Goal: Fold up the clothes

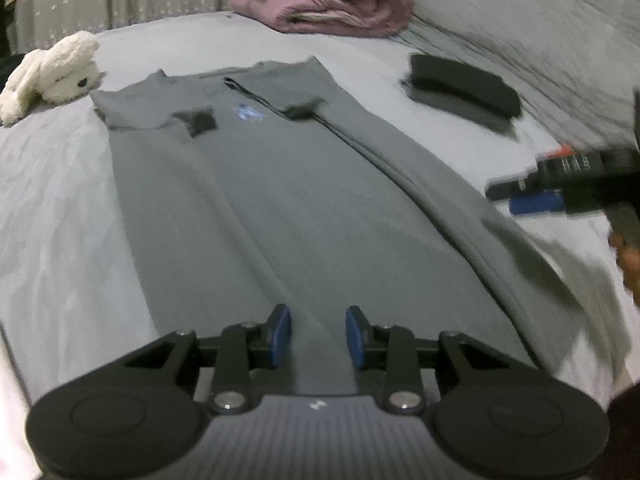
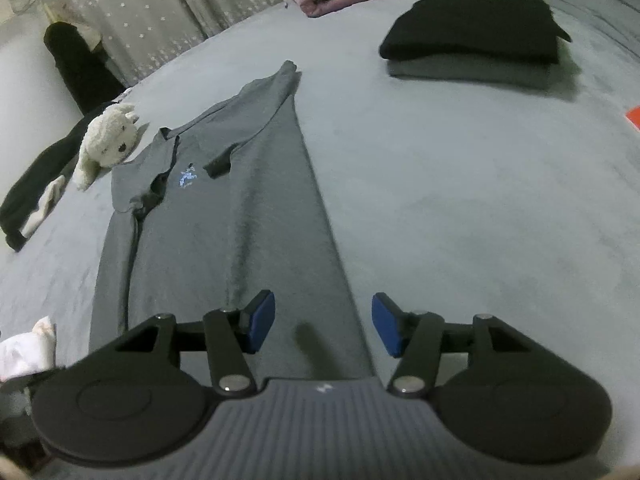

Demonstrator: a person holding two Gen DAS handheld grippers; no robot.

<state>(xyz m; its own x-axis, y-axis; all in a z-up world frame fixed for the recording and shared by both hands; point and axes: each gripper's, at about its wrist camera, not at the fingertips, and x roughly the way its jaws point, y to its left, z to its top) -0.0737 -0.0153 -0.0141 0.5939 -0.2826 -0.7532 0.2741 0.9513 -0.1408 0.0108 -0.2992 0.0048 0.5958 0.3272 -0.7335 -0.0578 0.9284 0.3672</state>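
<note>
A grey T-shirt (image 1: pixel 280 200) lies flat and lengthwise on a bed covered by a grey sheet (image 2: pixel 460 200), with its collar at the far end and its hem at the near end, right under both cameras. Both long sides are already folded in toward the middle, so the shirt forms a narrow strip with the short sleeves (image 1: pixel 200 120) tucked across the chest beside a small blue logo (image 1: pixel 246 112). That shape suggests the next step is to fold it end to end.

The left gripper (image 1: pixel 318 338) hovers over the near hem, roughly on the shirt's centre line. Its blue pads (image 1: pixel 282 332) stand a modest way apart with only flat cloth beneath them; it grips nothing. The right gripper (image 2: pixel 323 328) hangs over the shirt's near right edge, its jaws set wider, one pad above the cloth and the other above bare sheet, also holding nothing. Placed like this, the two seem ready to take the hem at separate points.

At the far right sits a stack of folded clothes (image 2: pixel 472 40), black on top of grey, likely finished items kept out of the way. A white plush toy (image 2: pixel 108 140) rests just beside the shirt's far left shoulder, and a bunched purple blanket (image 1: pixel 324 0) lies beyond the collar. A dark garment (image 2: pixel 36 184) waits at the left.
</note>
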